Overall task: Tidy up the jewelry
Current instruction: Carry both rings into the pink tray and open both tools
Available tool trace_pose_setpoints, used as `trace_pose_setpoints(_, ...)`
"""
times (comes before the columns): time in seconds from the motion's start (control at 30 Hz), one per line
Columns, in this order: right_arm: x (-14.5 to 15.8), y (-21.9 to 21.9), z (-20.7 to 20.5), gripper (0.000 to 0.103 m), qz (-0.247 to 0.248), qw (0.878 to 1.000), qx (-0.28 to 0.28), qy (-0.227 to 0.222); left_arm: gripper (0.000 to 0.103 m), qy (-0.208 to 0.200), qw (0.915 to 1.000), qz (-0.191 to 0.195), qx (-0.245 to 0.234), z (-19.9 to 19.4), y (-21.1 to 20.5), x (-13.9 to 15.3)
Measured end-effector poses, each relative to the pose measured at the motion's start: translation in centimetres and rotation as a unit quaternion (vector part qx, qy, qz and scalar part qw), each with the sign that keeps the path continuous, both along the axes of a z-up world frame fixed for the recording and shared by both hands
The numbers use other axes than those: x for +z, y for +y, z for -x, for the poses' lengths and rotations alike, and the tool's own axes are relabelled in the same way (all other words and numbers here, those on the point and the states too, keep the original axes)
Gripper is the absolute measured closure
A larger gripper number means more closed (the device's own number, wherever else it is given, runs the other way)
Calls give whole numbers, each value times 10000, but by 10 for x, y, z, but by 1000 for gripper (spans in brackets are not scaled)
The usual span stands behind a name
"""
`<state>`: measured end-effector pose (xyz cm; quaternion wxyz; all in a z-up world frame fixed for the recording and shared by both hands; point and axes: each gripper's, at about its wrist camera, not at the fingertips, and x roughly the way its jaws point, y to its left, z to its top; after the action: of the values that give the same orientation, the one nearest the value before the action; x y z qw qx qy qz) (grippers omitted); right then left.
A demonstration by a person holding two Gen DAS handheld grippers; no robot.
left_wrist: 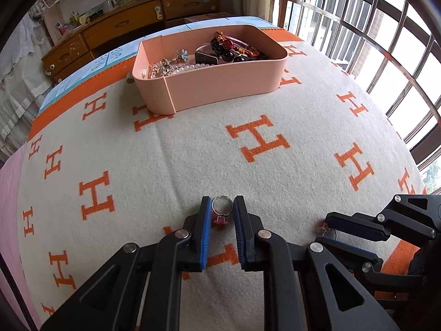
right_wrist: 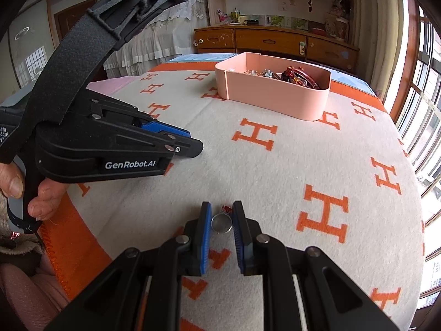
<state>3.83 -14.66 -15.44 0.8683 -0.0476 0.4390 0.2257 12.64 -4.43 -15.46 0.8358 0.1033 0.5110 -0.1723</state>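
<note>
My left gripper (left_wrist: 222, 207) is shut on a silver ring with a pink stone (left_wrist: 221, 211), held at the fingertips just above the blanket. My right gripper (right_wrist: 222, 215) is shut on a small round silver disc with a red charm (right_wrist: 221, 223). It also shows in the left wrist view (left_wrist: 329, 227) at the lower right. A pink jewelry box (left_wrist: 215, 81) holds pearls, dark beads, a watch and flower pieces at the far side of the bed; it also shows in the right wrist view (right_wrist: 275, 93).
A cream blanket with orange H letters (left_wrist: 248, 151) covers the bed. A wooden dresser (right_wrist: 275, 41) stands behind it. A barred window (left_wrist: 372, 27) is on the right. A hand holds the left gripper (right_wrist: 115, 143) in the right wrist view.
</note>
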Motion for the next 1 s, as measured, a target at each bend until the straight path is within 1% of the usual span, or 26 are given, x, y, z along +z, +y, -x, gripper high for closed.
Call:
trace_pose_setpoints(0.23, 5, -7, -10, 88, -200, 9995, -27, 248, 89, 184, 9997, 57, 168, -5, 11, 6)
trace_pose_setpoints(0.33, 19, -14, -22, 88, -346, 9990, -47, 272, 89, 131, 9996, 83, 256, -11, 18, 19)
trace_pose_setpoints(0.4, 33, -17, -34, 88, -428, 9988, -60, 227, 89, 49, 9994, 109, 314, -17, 22, 33)
trace_pose_setpoints(0.5, 61, -22, -59, 88, -578, 9983, -84, 79, 89, -184, 9990, 135, 390, -31, 27, 61)
trace_pose_setpoints(0.6, 90, -26, -87, 88, -727, 9972, -169, -74, 89, -501, 9976, 108, 469, -47, 28, 91)
trace_pose_setpoints(0.67, 105, -27, -108, 88, -831, 9961, -257, -156, 89, -709, 9961, 81, 513, -62, 26, 111)
trace_pose_setpoints(0.73, 117, -29, -129, 88, -972, 9944, -365, -189, 89, -823, 9949, 123, 573, -76, 26, 125)
trace_pose_setpoints(0.87, 127, -27, -171, 88, -1173, 9913, -581, -103, 89, -1013, 9927, 170, 634, -105, 21, 140)
trace_pose_setpoints(1.0, 117, -23, -208, 87, -1263, 9885, -814, 173, 89, -957, 9928, 248, 681, -132, 14, 136)
